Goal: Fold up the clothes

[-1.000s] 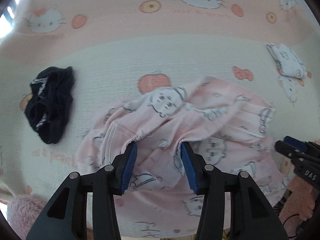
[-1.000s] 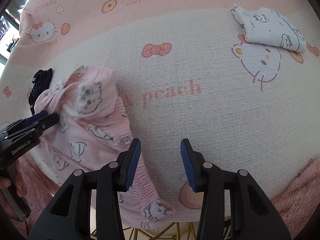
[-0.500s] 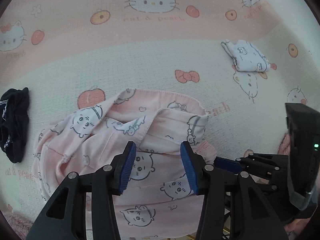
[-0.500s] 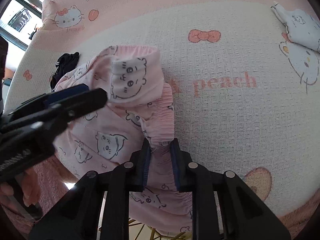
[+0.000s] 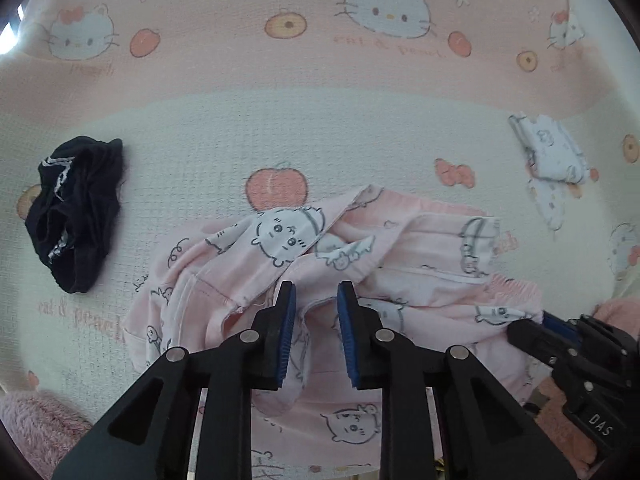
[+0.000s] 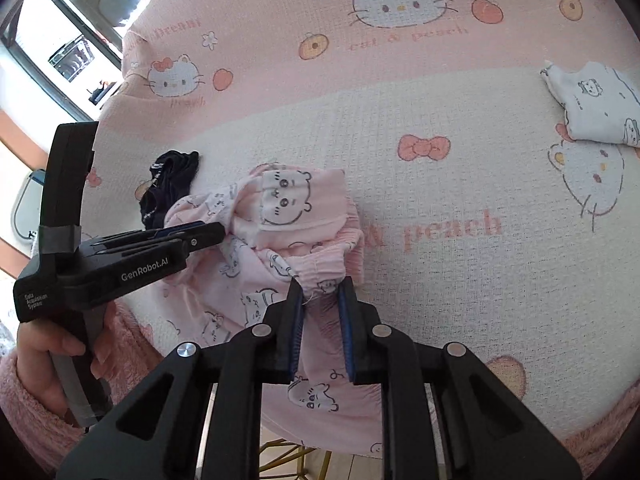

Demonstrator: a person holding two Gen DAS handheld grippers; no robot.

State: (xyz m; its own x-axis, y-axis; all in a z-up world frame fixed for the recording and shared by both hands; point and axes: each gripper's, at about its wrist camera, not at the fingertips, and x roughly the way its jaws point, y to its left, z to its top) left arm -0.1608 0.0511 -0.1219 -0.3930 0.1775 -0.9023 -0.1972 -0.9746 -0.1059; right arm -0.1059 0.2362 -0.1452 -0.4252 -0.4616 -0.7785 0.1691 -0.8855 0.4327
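Observation:
Crumpled pink pyjama bottoms (image 5: 420, 248) with a cartoon print lie near the front edge of the blanket-covered table. My left gripper (image 5: 314, 312) has its jaws drawn in on a fold of this fabric near the garment's left side. From the right wrist view, the left gripper (image 6: 218, 234) reaches into the pink bottoms (image 6: 304, 200), held by a hand in a pink fleece sleeve. My right gripper (image 6: 320, 308) is shut on the gathered elastic waistband. The right gripper (image 5: 528, 326) also shows at the garment's right edge in the left wrist view.
A bunched black garment (image 5: 76, 216) lies left of the pink one. A folded white printed garment (image 5: 548, 152) sits at the far right. The cat-and-peach blanket (image 5: 280, 120) covers the whole table. Gold table legs (image 6: 280, 456) show below the front edge; a window (image 6: 68, 40) is far left.
My left gripper went from wide open to closed on a fold of the pink bottoms. My right gripper closed on the waistband half a second ago and still holds it.

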